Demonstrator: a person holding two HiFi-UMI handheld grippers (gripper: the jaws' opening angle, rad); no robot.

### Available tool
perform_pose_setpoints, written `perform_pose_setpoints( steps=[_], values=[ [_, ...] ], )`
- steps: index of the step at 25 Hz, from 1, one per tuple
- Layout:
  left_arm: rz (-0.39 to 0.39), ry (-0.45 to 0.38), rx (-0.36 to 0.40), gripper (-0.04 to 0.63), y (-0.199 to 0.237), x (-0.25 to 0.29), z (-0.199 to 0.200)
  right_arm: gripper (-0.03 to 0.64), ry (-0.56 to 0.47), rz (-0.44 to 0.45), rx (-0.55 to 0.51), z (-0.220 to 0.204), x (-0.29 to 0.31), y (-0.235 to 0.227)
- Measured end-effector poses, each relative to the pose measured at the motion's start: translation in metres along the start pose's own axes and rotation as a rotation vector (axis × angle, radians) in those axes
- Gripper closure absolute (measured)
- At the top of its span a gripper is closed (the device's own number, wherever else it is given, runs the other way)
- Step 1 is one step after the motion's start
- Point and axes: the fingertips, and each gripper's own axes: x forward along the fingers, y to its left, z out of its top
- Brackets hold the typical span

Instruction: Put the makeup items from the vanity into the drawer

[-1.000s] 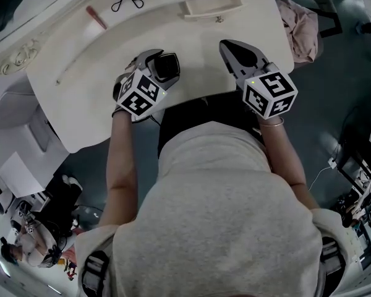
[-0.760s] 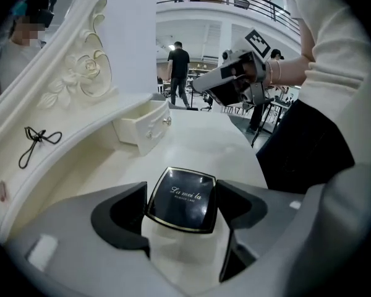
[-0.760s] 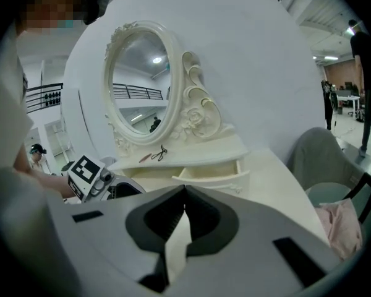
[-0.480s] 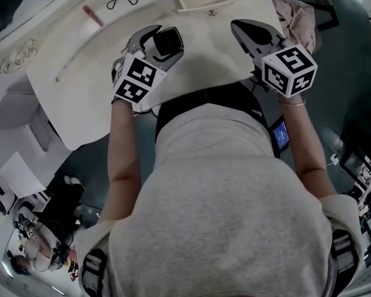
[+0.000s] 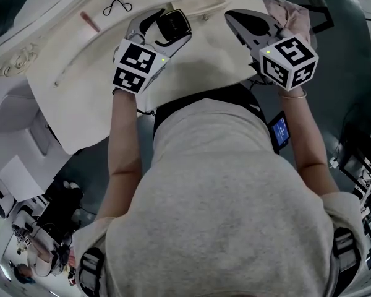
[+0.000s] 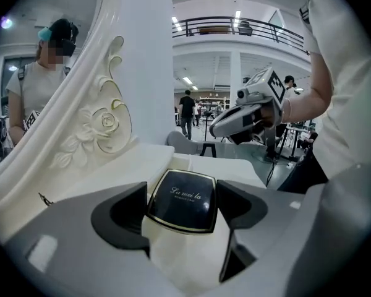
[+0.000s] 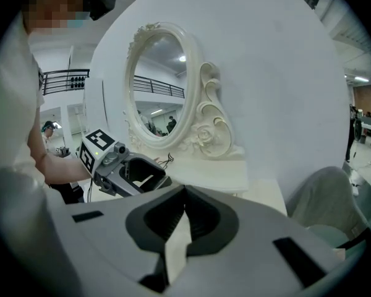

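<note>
Head view: left tongs [image 5: 168,28] clamped on a black compact [image 6: 183,200] over the tabletop [image 5: 99,79] | right tongs [image 7: 184,212] pressed together, nothing between them | open drawer [image 5: 204,6] just ahead, between both tongs | eyelash curler [image 5: 116,4] and pink stick [image 5: 89,21] lie left of the left tongs.

Glossy black compact [image 6: 182,198], rimmed in thin gold-coloured trim, between the matt grey plastic jaws of the left gripper [image 6: 182,210]. The vanity top [image 5: 198,60] looks smooth, cream and faintly shiny. A dark, thin metal eyelash curler [image 5: 116,4] lies at 11 o'clock, with crumpled pink cloth [image 5: 292,17] at 1 o'clock.
</note>
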Motion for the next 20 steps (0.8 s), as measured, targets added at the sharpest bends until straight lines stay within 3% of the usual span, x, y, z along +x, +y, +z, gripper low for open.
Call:
perform_pose_setpoints(
  steps=[4, 8, 20],
  values=[
    [0.011, -0.015, -0.011, 0.238, 0.006, 0.009, 0.018, 0.608, -0.014, -0.017, 0.005, 0.003, -0.003, -0.007],
    [0.008, -0.013, -0.071, 0.238, 0.010, 0.024, 0.030, 0.607, -0.026, -0.025, 0.022, 0.001, -0.003, -0.013],
    [0.017, 0.115, -0.226, 0.238, 0.012, 0.067, 0.022, 0.608, -0.032, -0.045, 0.104, -0.013, -0.004, -0.030]
  ],
)
